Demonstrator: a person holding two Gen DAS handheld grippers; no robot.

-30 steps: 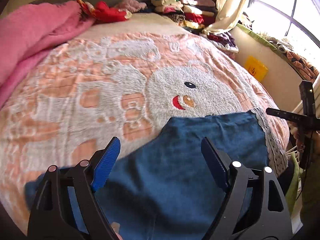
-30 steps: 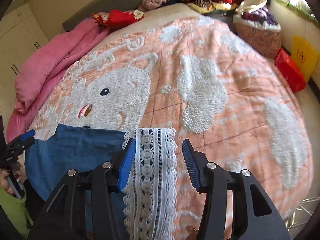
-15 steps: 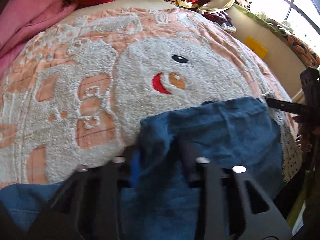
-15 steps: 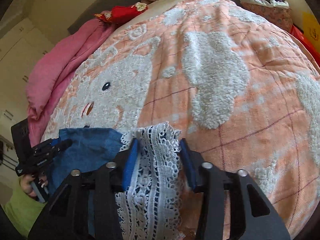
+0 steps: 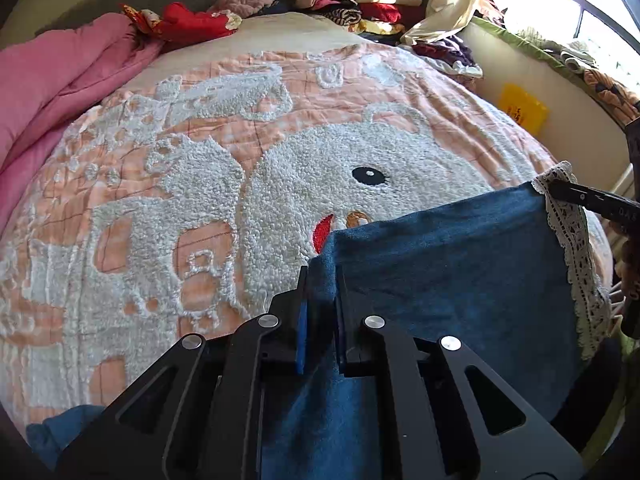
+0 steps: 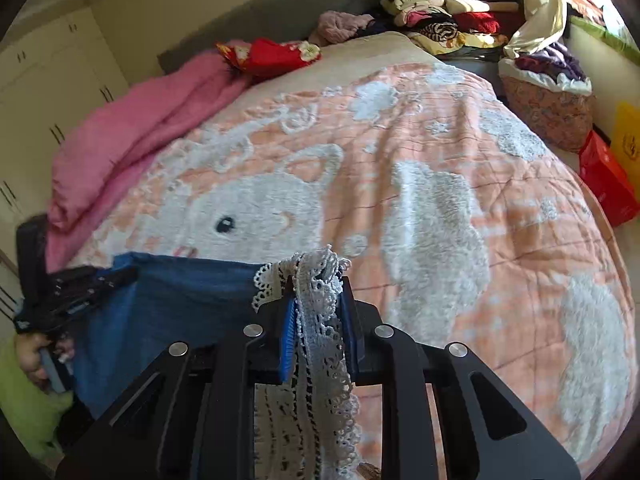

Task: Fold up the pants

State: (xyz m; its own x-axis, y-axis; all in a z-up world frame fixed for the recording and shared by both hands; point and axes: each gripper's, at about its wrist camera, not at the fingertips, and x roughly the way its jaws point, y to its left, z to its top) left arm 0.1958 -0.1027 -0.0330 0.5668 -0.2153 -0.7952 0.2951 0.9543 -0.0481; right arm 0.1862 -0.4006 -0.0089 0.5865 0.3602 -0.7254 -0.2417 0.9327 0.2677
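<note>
Peach bedspread [image 5: 280,92]; pink quilt [image 5: 52,92]

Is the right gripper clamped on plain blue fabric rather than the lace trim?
No: in the right wrist view the right gripper is shut on the white lace trim of the blue pants.

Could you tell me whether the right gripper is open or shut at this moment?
Shut: the right gripper has its fingers pressed against the bunched white lace trim of the blue pants.
</note>
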